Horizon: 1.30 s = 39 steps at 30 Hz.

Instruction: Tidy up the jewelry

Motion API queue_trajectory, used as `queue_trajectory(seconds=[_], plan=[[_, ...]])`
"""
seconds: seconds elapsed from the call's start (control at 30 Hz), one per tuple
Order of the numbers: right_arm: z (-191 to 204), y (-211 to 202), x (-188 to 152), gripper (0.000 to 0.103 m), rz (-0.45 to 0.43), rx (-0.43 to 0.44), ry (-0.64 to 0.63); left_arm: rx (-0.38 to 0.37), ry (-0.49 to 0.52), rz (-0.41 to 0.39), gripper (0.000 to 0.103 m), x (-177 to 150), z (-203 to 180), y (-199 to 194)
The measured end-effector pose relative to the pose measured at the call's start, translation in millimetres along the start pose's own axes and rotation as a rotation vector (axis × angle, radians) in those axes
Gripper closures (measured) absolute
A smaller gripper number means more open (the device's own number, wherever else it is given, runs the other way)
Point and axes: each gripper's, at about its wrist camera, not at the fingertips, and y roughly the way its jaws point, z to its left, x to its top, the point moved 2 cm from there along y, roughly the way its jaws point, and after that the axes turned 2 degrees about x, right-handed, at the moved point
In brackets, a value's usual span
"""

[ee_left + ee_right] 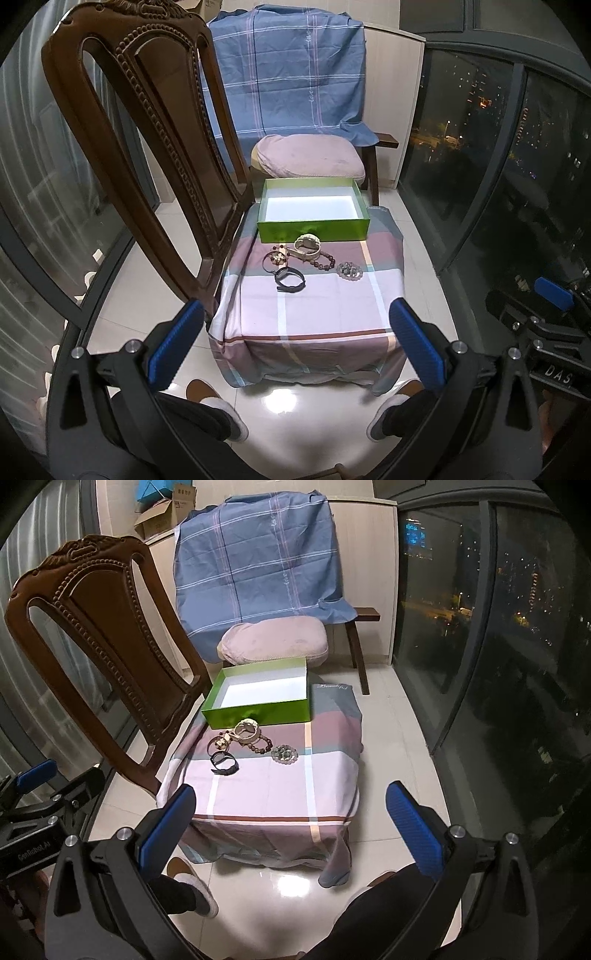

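A: What stands at the left?
B: A carved wooden chair, its back dark brown with beaded trim.
A: And at the far end?
B: A blue plaid sheet draped over something tall, with a pink cushion on a wooden bench just before it.
A: On the right?
B: Dark windows showing city lights at night.
A: Anything else?
B: Cardboard boxes far left, and glossy white floor tiles near.
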Motion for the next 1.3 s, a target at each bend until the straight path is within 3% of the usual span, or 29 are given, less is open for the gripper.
queue_trajectory(seconds=[0.8, 1.3], plan=[[4, 11, -4, 0.003, 0.024, -0.009, -0.017, 0.000, 0.001, 0.033, 0.004, -1, -6, 6], [2, 37, -5, 0.003, 0.071, 0.004, -0.013, -0.011, -0.002, 0.088, 0.004, -3, -5, 35]])
